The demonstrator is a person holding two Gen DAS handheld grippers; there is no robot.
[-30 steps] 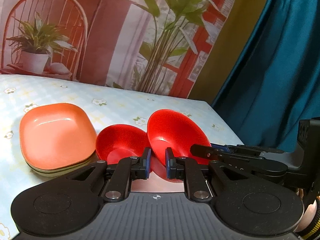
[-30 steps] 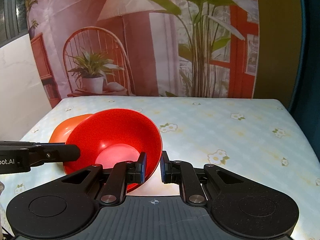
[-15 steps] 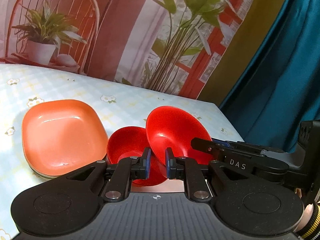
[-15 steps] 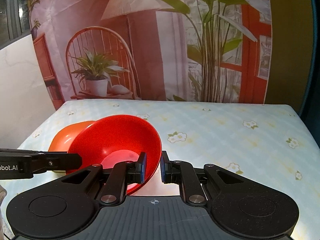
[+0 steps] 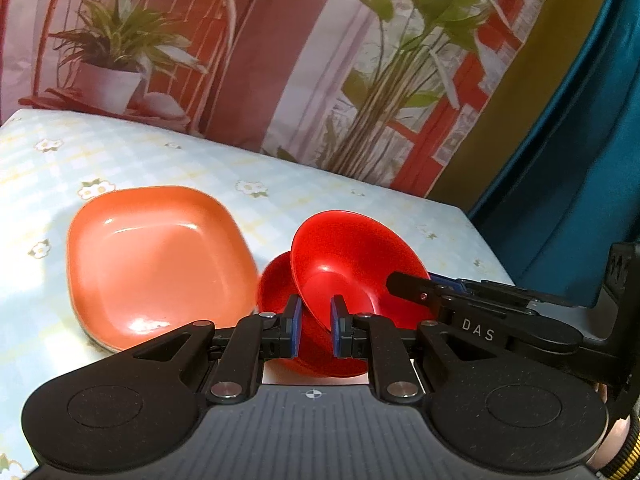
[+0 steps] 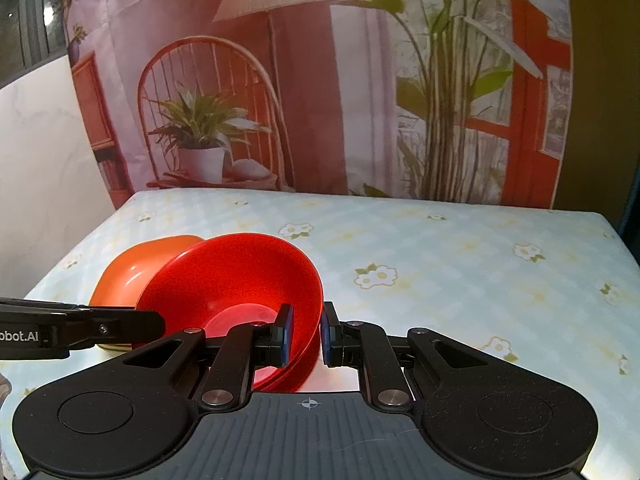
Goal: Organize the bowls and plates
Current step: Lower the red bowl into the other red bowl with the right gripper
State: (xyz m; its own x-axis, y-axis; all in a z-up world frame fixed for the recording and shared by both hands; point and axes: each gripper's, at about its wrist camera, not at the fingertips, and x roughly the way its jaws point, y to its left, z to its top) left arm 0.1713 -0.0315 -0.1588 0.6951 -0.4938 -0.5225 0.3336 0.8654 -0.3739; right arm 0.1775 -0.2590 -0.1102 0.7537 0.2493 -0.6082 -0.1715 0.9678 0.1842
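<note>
My right gripper (image 6: 306, 332) is shut on the rim of a red bowl (image 6: 236, 276) and holds it tilted; this bowl also shows in the left wrist view (image 5: 352, 256). It sits partly inside a second red bowl (image 5: 276, 280) on the table. My left gripper (image 5: 314, 326) has its pads either side of the bowls' near rims with a visible gap. A stack of orange square plates (image 5: 156, 264) lies left of the bowls and also shows in the right wrist view (image 6: 140, 268).
The table (image 6: 460, 264) has a pale blue flowered cloth. A printed backdrop (image 6: 320, 80) hangs behind it and a teal curtain (image 5: 580, 160) at the right. The right gripper's body (image 5: 500, 320) reaches in from the right in the left wrist view.
The tilted red bowl has moved left over the second bowl and now overlaps it. The left gripper has moved closer to the bowls and plates.
</note>
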